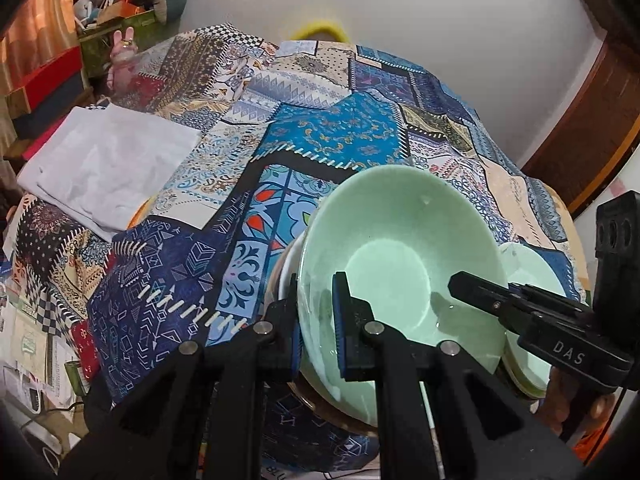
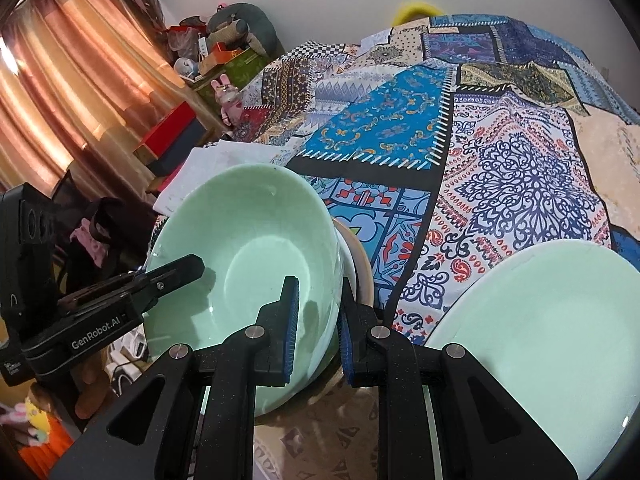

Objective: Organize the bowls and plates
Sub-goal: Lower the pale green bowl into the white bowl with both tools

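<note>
A pale green bowl is held by both grippers over the patchwork-covered table. My left gripper is shut on the bowl's left rim, one pad inside and one outside. On the opposite rim my right gripper is shut the same way. Just under the bowl lie a white dish and a tan rim; whether the bowl touches them I cannot tell. A pale green plate lies to the right of the bowl.
A folded white cloth lies on the patchwork tablecloth to the left. Boxes and toys pile up beyond the table's left side by a curtain. A wooden door stands at the right.
</note>
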Tool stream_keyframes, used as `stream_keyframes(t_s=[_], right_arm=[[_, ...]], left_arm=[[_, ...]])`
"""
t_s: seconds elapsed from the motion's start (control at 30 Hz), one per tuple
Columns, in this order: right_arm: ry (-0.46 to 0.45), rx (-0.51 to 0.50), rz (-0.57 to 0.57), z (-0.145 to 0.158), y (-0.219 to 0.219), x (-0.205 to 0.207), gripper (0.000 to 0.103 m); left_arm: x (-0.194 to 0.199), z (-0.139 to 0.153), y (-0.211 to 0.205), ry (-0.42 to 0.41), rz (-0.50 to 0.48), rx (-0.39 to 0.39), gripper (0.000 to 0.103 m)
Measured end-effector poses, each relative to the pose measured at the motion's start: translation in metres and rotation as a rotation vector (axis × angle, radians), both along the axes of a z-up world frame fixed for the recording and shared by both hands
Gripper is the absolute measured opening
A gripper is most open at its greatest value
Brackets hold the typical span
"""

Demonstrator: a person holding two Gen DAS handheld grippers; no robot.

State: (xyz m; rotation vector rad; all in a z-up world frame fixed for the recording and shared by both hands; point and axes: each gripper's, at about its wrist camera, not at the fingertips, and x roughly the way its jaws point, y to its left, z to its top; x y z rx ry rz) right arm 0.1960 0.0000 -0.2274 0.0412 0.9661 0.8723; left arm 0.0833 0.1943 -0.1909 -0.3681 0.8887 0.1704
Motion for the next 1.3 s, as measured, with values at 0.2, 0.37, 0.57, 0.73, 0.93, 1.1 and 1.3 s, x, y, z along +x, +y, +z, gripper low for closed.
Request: stream_keyframes(t_s=[0.2, 0.37, 0.57, 0.73, 0.93, 1.1, 1.3], right_arm=[[-0.073, -0.03, -0.02, 0.007, -0.001, -0.006, 0.02], [-0.052, -0.017, -0.034, 0.005, -0.008, 0.002, 0.022], [-0.049, -0.019, -0.028, 0.004, -0.008, 0.001, 0.022], [-0.053, -0.018, -0.024, 0.005, -0.01, 0.0, 0.026], [-0.066, -0.015, -0.032, 0.007, -0.015, -0.003, 0.041], [-0.068, -0.01, -0.033, 0.008, -0.018, -0.005, 0.044], [-0.045, -0.008, -0.032, 0.004, -0.018, -0.003, 0.044]], left_arm=[[0.001, -0.001, 0.0, 0.009, -0.009, 0.013, 0.012], [0.004, -0.003, -0.005, 0.02, -0.014, 0.054, 0.012], [0.004, -0.002, -0.005, 0.022, -0.017, 0.052, 0.012], [0.002, 0.0, -0.002, 0.031, -0.006, 0.006, 0.015], [-0.002, 0.006, -0.009, 0.015, -0.013, 0.02, 0.028], [-0.005, 0.01, -0.005, 0.015, -0.009, -0.025, 0.034], [-0.014, 0.017, -0.01, 0.003, -0.025, -0.005, 0.048]])
